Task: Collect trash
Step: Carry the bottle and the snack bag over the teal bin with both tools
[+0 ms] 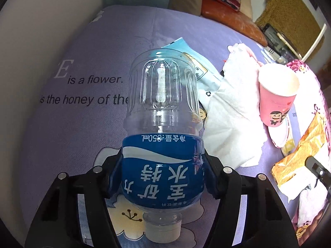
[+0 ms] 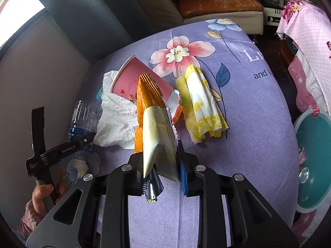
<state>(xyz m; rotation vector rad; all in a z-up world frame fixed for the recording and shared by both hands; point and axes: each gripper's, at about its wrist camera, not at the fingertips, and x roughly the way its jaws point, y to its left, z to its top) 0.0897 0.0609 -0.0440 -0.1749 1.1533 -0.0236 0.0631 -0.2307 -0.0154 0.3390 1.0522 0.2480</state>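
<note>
Left jaws: partly open, pads pressed on both sides of the blue label of a clear plastic bottle [image 1: 162, 124], cap toward the camera at bottom centre of the left wrist view. Label reads "350mL" with Chinese characters, seen inverted. Left gripper [image 1: 163, 175] grips it.

Right jaws: nearly closed, clamped on an orange-and-cream snack wrapper [image 2: 154, 128] that stands up at frame centre in the right wrist view. Right gripper [image 2: 160, 175] holds its lower end.

Surface: purple flowered bedsheet [image 1: 72, 124], printed "is a flower." and "the honey of the" at left of centre.

Other trash on the sheet: pink paper cup [image 1: 276, 95] at right, tilted; crumpled white tissue [image 1: 229, 124] just left of it, touching; yellow-patterned folded paper [image 2: 201, 103] right of centre. Teal bin [image 2: 312, 161] at right edge. Left gripper's arm reads "GenRobot.AI".
</note>
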